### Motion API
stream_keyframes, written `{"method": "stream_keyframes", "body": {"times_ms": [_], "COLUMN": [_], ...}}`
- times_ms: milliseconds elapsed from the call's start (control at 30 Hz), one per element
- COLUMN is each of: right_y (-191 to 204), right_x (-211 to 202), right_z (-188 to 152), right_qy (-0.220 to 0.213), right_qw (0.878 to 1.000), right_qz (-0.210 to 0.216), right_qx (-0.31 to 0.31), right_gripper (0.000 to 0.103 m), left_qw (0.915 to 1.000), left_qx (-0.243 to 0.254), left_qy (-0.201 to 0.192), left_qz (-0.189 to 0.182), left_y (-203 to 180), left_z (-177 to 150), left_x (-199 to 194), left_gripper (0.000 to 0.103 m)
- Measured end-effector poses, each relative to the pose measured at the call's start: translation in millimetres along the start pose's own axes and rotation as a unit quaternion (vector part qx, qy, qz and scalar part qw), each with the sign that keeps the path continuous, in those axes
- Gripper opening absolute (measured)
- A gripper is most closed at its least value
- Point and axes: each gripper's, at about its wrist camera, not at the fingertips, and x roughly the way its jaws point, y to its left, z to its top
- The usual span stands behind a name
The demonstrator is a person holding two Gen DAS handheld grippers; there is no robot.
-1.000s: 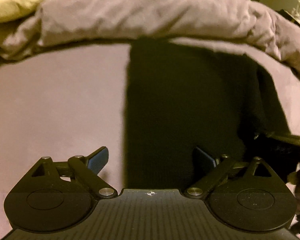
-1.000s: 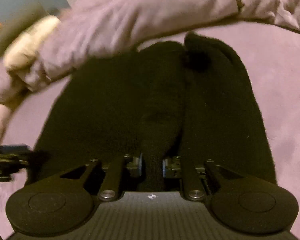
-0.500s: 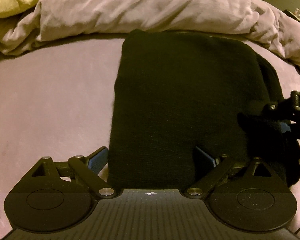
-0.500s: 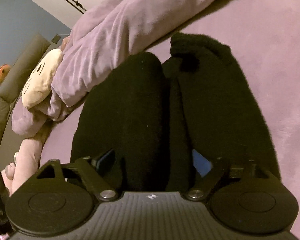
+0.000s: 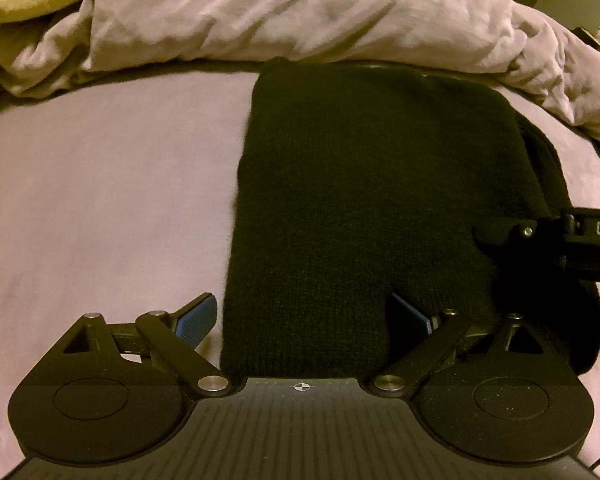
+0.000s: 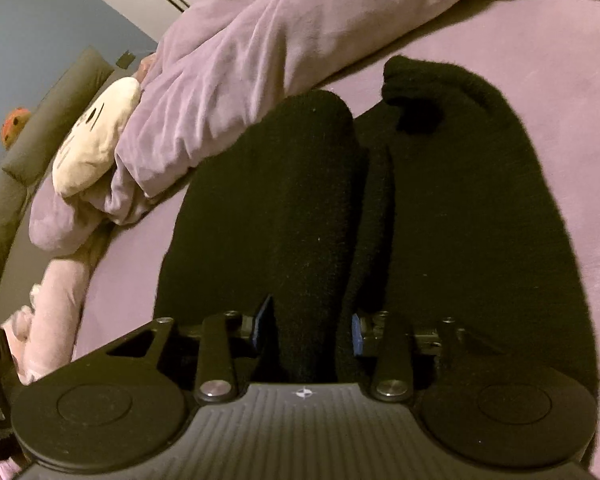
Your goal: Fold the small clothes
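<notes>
A: What fills the views, biggest first?

B: The bed (image 5: 100,200), under a mauve sheet, with a rumpled duvet (image 5: 300,12) bunched along the 12 o'clock edge. A cream plush toy (image 6: 96,140) lies at 10 o'clock in the right wrist view.

A: And the clothing?

B: A black knit garment (image 5: 360,200) lies flat on the bed, its far edge touching the duvet. In the right view it shows as two long lobes with a raised ridge between them.

A: The claws?

B: The left claw (image 5: 304,316) is spread wide, its left pad over bare sheet, its right pad over the knit. The right claw (image 6: 308,328), at 3 o'clock from the left, is narrowed onto that ridge, pinching it.
</notes>
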Motion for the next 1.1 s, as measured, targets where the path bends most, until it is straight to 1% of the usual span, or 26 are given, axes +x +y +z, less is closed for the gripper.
{"method": "stream_keyframes", "body": {"times_ms": [33, 67, 167, 233, 333, 367, 467, 500, 533, 600, 633, 733, 767, 867, 900, 967, 1000, 1033, 1067, 1100], "right_y": [3, 8, 29, 43, 70, 76, 91, 91, 89, 78, 73, 51, 45, 26, 18, -4, -11, -13, -13, -14], "right_x": [1, 1, -4, -13, -32, -38, -52, -57, -60, -63, -63, -60, -58, -38, -30, -16, -13, -13, -17, -24], "right_z": [-1, -2, -5, -4, 0, 2, 7, 9, 12, 13, 12, 9, 7, -1, -3, -2, -1, 0, 3, 6], "right_qy": [-0.002, -0.002, -0.012, -0.03, -0.074, -0.088, -0.127, -0.137, -0.142, -0.144, -0.142, -0.135, -0.133, -0.115, -0.109, -0.093, -0.095, -0.1, -0.101, -0.103], "right_qw": [1.0, 1.0, 0.995, 0.99, 0.976, 0.972, 0.953, 0.948, 0.947, 0.943, 0.938, 0.934, 0.931, 0.917, 0.916, 0.922, 0.924, 0.925, 0.93, 0.935], "right_qz": [-0.008, -0.021, -0.062, -0.079, -0.103, -0.11, -0.146, -0.158, -0.168, -0.188, -0.205, -0.238, -0.248, -0.282, -0.288, -0.293, -0.294, -0.293, -0.287, -0.28], "right_qx": [-0.007, -0.023, -0.076, -0.11, -0.176, -0.189, -0.233, -0.239, -0.236, -0.235, -0.242, -0.231, -0.234, -0.258, -0.258, -0.234, -0.223, -0.218, -0.208, -0.19], "right_gripper": [0.03, 0.027, 0.023, 0.021, 0.021, 0.021, 0.02, 0.02, 0.02, 0.021, 0.02, 0.02, 0.021, 0.021, 0.022, 0.025, 0.027, 0.032, 0.039, 0.042], "left_qw": [1.0, 1.0, 1.0, 0.9999, 0.9992, 0.999, 0.9985, 0.9983, 0.9982, 0.9985, 0.9988, 0.9995, 0.9996, 0.9995, 0.9995, 0.9996, 0.9996, 0.9996, 0.9996, 0.9994], "left_qx": [0.0, 0.0, -0.007, -0.016, -0.027, -0.029, -0.026, -0.024, -0.022, -0.023, -0.023, -0.009, -0.002, 0.016, 0.02, 0.023, 0.023, 0.024, 0.028, 0.033], "left_qy": [0.0, 0.001, 0.003, -0.004, -0.025, -0.032, -0.049, -0.053, -0.056, -0.049, -0.043, -0.029, -0.028, -0.026, -0.022, -0.009, -0.005, -0.004, -0.004, -0.004], "left_qz": [0.0, -0.001, -0.001, -0.005, -0.013, -0.014, -0.001, 0.002, 0.003, -0.001, -0.003, -0.009, -0.011, -0.009, -0.009, -0.016, -0.018, -0.015, -0.008, -0.004], "left_y": [0, 1, 2, 5, 10, 11, 12, 12, 11, 11, 9, 1, -3, -14, -16, -20, -21, -22, -24, -25], "left_z": [0, 0, 2, 4, 6, 7, 10, 10, 11, 11, 10, 4, 2, -2, -2, -4, -5, -6, -7, -7], "left_x": [0, -1, -7, -17, -37, -43, -56, -59, -60, -56, -53, -43, -39, -29, -25, -15, -12, -9, -7, -7], "left_gripper": [0.097, 0.097, 0.097, 0.096, 0.096, 0.096, 0.096, 0.096, 0.096, 0.096, 0.095, 0.095, 0.096, 0.097, 0.097, 0.099, 0.1, 0.1, 0.1, 0.1]}}
